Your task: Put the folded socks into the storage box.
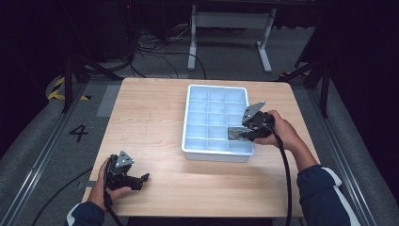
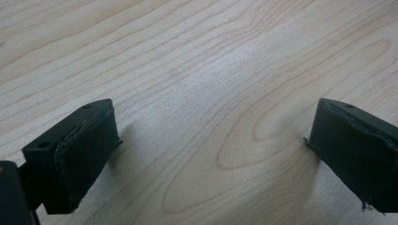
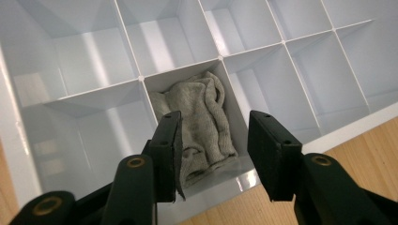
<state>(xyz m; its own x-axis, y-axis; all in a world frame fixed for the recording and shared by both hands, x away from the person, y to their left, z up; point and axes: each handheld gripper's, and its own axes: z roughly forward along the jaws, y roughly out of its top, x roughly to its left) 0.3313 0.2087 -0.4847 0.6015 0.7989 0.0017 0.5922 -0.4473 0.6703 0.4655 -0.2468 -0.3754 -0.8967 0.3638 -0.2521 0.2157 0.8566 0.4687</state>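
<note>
A crumpled grey cloth (image 3: 202,108) lies in one compartment of the white divided tray (image 3: 11,140), against the tray's outer wall. In the high view the cloth (image 1: 234,132) is in the tray's (image 1: 185,127) right column, toward the near end. My right gripper (image 3: 213,136) hovers just above it with its jaws apart, one on each side, and neither pad presses on the cloth. A hand holds that right gripper (image 1: 243,134) over the tray's right edge. My left gripper (image 1: 143,179) rests open on the bare wood at the near left, with nothing between its fingers (image 2: 80,150).
The tray's other compartments look empty. The wooden table (image 1: 150,117) has free room left of the tray and along the front. A white desk frame (image 1: 230,28) and cables lie on the floor beyond the far edge.
</note>
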